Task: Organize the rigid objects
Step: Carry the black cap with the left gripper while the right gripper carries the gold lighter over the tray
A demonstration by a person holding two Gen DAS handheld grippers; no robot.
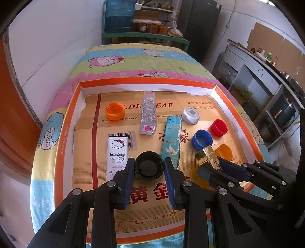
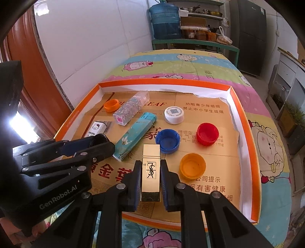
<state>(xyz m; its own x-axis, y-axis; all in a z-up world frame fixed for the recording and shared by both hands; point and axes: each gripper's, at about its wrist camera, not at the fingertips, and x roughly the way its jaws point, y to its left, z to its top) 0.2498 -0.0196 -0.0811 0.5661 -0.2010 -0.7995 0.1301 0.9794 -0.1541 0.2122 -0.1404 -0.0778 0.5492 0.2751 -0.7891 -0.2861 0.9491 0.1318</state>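
My left gripper is shut on a black bottle cap near the tray's front. My right gripper is shut on a gold lipstick case; it also shows in the left wrist view. In the orange-rimmed tray lie a Hello Kitty box, a glittery clear box, a teal lighter, an orange cap, a white cap, a blue cap, a red cap and a yellow-orange cap.
The tray sits on a striped cartoon quilt over a table. A white wall and brown door are on the left. Shelves with a water jug stand behind, and a counter is on the right.
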